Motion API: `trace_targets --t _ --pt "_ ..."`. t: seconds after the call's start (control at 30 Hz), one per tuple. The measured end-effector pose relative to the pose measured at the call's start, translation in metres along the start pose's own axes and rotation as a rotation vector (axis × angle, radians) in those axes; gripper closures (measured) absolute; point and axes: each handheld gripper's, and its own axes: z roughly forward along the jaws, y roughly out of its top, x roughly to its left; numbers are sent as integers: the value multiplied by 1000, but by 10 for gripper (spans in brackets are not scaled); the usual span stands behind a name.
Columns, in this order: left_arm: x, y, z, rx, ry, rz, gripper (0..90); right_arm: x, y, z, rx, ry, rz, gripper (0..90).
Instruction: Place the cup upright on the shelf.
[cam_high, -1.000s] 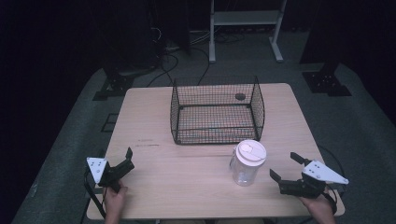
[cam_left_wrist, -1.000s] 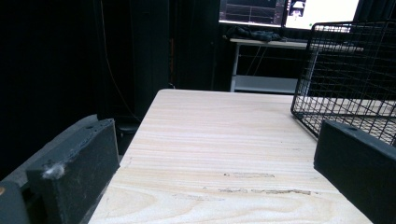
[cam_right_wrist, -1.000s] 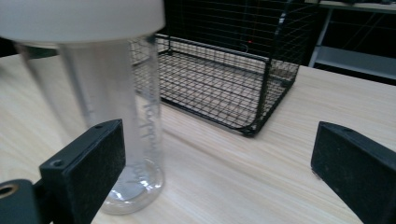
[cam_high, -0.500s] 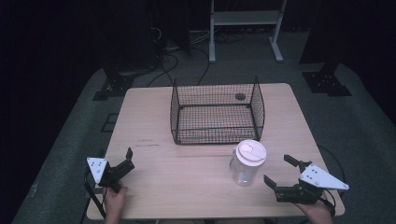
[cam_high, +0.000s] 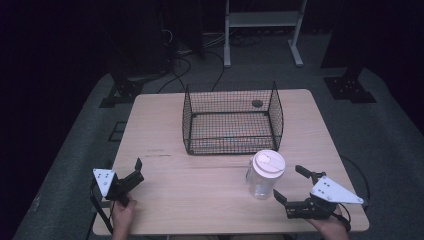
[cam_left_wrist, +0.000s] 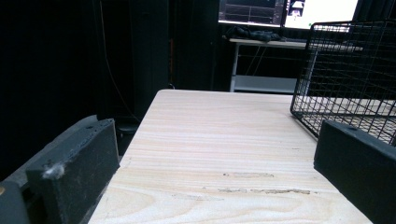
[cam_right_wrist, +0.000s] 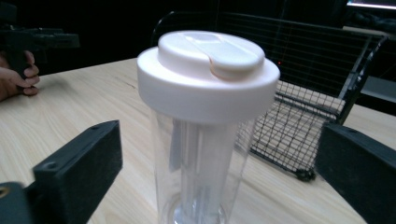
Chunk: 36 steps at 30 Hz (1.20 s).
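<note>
1. Two grippers, one job: your right gripper (cam_high: 294, 186) has its jaws spread wide and lined up on the clear jar (cam_high: 265, 175), so they can close on its body; nothing is gripped yet.
2. Your left gripper (cam_high: 134, 172) rests spread and empty near the table's (cam_high: 210, 185) left edge, well clear.
3. The jar stands upright just in front of the wire basket (cam_high: 232, 119), transparent, with a white lid (cam_right_wrist: 208, 72) that has a raised flap.

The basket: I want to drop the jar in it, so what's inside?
The basket looks empty: bare table shows through the mesh. A small dark round thing lies at its far side; inside or behind, I cannot tell.
</note>
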Motion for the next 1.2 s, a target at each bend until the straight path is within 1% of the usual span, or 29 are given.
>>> trace_targets --t 0.07,0.1,0.13,0.17,0.33,0.4,0.47,0.57,0.73,0.8,0.9,1.2 --pt "0 0 0 0 0 0 0 1 2 3 3 6 -4 0" --pt "0 0 0 0 0 0 0 2 3 7 14 -4 -15 0" --pt "0 0 0 0 0 0 0 2 3 7 14 -4 -15 0" --pt "0 0 0 -1 0 -1 0 3 4 11 15 -2 -15 0" --pt "0 0 0 -1 0 -2 0 5 6 17 9 -11 -15 0" --pt "0 0 0 -1 -1 -2 0 5 7 20 6 -13 -21 0" --pt "0 0 0 0 -1 0 0 6 9 24 8 -26 -36 0" --pt "0 0 0 0 -1 -1 0 6 9 27 8 -29 -37 0" --pt "0 0 0 -1 0 -3 0 7 11 34 2 -22 -34 0" --pt "0 0 0 -1 -1 -2 0 7 12 36 3 -29 -45 0" --pt "0 0 0 -1 -1 -3 0 8 14 41 -1 -27 -51 0" --pt "0 0 0 -2 -2 -4 0 9 15 48 -1 -21 -48 0"
